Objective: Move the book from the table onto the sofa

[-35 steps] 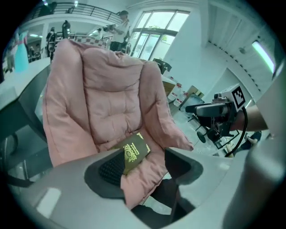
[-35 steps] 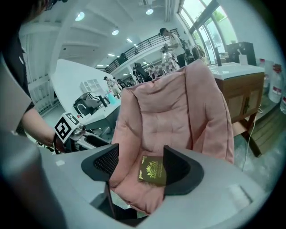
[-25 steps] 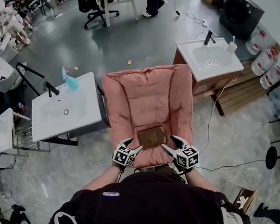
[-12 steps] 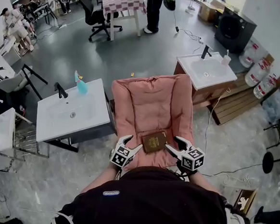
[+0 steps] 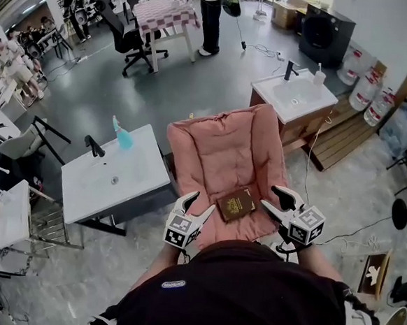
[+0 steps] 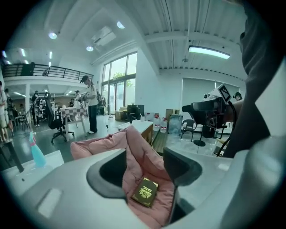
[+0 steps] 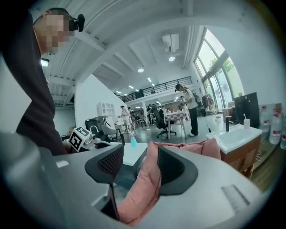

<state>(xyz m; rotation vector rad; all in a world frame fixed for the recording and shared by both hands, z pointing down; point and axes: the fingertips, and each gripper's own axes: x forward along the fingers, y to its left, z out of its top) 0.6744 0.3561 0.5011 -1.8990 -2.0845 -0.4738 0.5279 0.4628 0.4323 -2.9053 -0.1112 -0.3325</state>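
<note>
The left hand-held gripper (image 5: 202, 202) is held out over the front edge of the seat with its jaws spread wide and nothing in them. Through the gap you look down on the cushion and the book lying there. The right hand-held gripper (image 5: 271, 196) is up at about the same level on the other side. Its jaws have just been closing a little, yet they grip nothing, and only the cushion's side edge shows beyond them.

Just past both sets of tips, between the two tools and touching neither, lies the dark brown book with gold stamping on its cover (image 5: 237, 204). It is flat and turned slightly askew, near the front of the seat of the pink padded fabric sofa (image 5: 219, 142).

To my eye the placing is done: the book is let go and resting on the sofa. What is left is only to bring both tools clear without catching the cushion or nudging the book toward the front edge.

Further off to the left stands a white tabletop with a basin (image 5: 139, 181), carrying a blue spray bottle (image 5: 123, 136).
</note>
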